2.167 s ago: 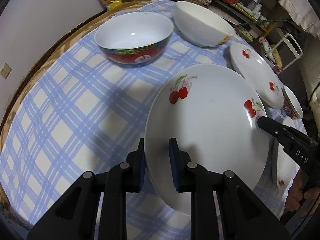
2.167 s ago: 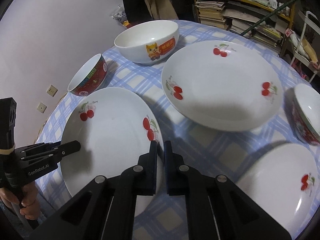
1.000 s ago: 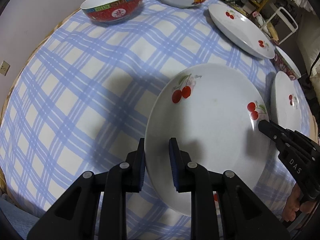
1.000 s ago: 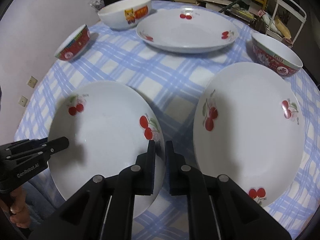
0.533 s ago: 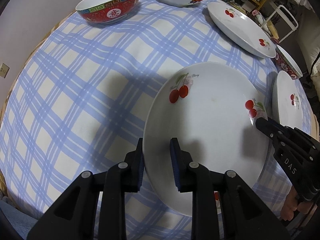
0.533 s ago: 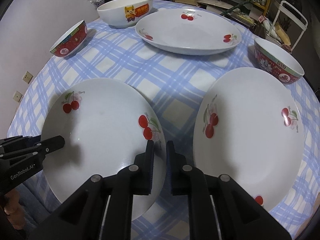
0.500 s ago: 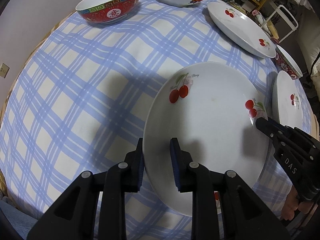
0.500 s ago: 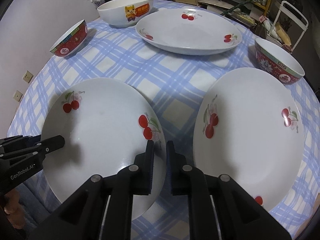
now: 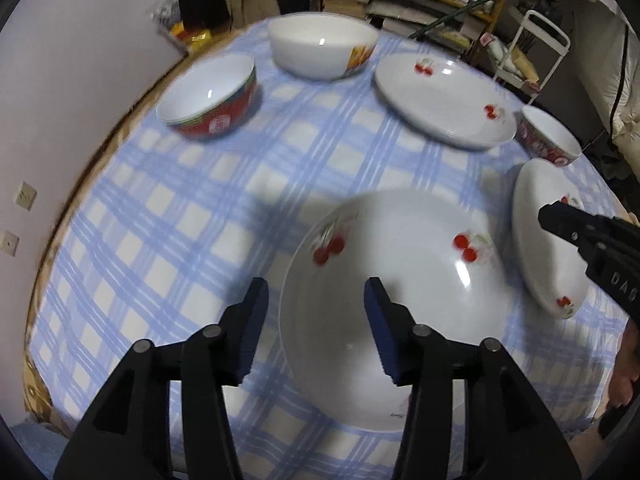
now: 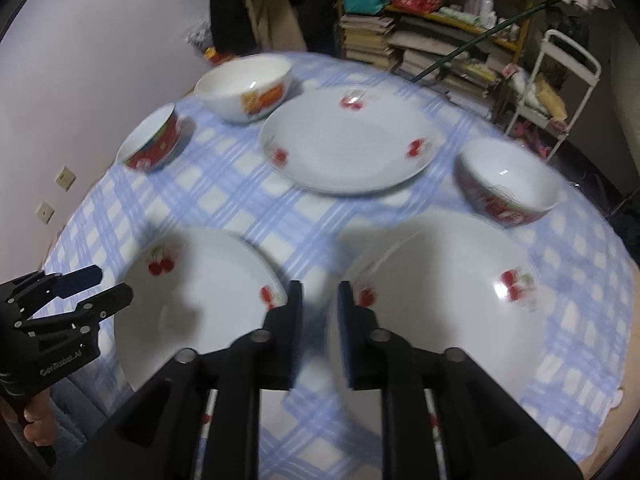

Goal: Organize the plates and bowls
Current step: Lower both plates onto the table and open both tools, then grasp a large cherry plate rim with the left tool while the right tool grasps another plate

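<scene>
1. Both sets of my jaws have just been opening. On my left gripper (image 9: 316, 330) they stand wide apart, with the near plate's rim under the gap but neither pad touching it. On my right gripper (image 10: 320, 328) the gap is narrower, and nothing is pinched in it.

2. Near plate (image 9: 394, 300): it lies flat on the checked tablecloth (image 9: 192, 208) at the table's near edge, released by both grippers. A second cherry plate (image 10: 440, 320) lies just beside it, to the right in the right wrist view. A third plate (image 10: 348, 148) sits farther back.

3. Bowls: a red bowl (image 9: 208, 96) and a white bowl (image 9: 324, 50) stand at the far left, and another red bowl (image 10: 508, 184) stands at the right, well apart from them.

4. Handling judgement: the plates look like glazed ceramic, so stiff, fairly heavy for a rim pinch, slick under the pads and liable to chip or break if dropped or knocked together.

5. Grip point: I would take a plate on its raised rim, one pad above and one below, at opposite edges with both grippers so it stays level.

6. Stacking judgement: lower one plate onto another squarely and slowly. A tilted plate could slide out of a rim pinch.

7. Bowls judgement: pinch the wall at the lip, and nest like with like.
</scene>
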